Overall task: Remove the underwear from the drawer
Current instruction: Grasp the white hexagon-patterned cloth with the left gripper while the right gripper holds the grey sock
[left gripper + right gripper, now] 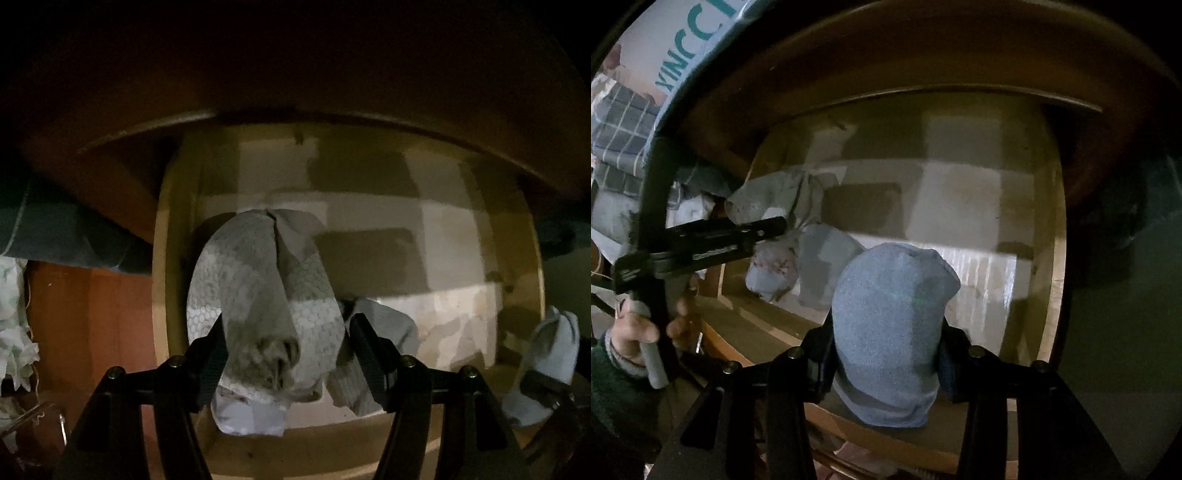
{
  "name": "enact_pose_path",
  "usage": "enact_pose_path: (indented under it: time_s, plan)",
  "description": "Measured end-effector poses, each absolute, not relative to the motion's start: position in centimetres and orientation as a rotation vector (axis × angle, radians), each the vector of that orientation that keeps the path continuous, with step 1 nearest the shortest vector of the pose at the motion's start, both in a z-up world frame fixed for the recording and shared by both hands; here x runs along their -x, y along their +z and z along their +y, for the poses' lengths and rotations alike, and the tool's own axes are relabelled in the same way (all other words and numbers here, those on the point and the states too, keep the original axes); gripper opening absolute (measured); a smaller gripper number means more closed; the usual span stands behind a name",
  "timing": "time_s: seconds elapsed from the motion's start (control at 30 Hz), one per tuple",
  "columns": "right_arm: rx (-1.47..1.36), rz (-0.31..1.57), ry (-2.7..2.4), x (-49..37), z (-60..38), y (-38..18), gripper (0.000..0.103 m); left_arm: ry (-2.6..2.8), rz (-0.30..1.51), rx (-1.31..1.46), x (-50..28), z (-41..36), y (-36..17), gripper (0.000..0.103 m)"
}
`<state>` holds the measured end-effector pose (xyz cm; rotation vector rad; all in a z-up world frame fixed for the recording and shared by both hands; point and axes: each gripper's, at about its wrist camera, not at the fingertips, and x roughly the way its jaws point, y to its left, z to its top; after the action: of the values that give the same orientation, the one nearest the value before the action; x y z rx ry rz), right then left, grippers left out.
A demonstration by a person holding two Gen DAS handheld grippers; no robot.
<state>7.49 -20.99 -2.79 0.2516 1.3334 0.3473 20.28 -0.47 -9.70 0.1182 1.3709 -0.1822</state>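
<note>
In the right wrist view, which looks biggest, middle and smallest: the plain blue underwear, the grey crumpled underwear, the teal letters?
1. Plain blue underwear, though nearest the camera.
2. Grey crumpled underwear.
3. Teal letters.

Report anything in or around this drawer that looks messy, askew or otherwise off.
The drawer holds no neat stack: one grey garment lies crumpled on its patchy liner. The left gripper holds a lacy grey pair of underwear, bunched and dangling, and the right gripper a folded blue pair. Nothing looks damaged.
</note>
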Motion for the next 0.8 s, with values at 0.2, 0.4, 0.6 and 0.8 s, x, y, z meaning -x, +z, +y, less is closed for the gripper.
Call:
enact_pose_path:
  time_s: [0.2,0.4,0.6,0.8]
  plan:
    - [-0.256,1.339,0.376,-7.6,-20.8,-3.4,0.041,-0.151,1.393,-0.118,-20.5,-0.4,-10.4,0.066]
    - [-0.260,1.337,0.390,-7.6,-21.1,-4.2,0.041,-0.124,1.416,-0.110,-20.3,0.2,-10.6,0.023]
    - [-0.247,1.344,0.374,-7.6,-21.5,-4.5,0.041,-0.132,1.389,-0.068,-18.8,1.2,-8.8,0.015]
    - [-0.203,1.364,0.324,-8.1,-21.4,-5.3,0.041,-0.143,1.365,-0.047,-16.4,2.0,-6.8,0.015]
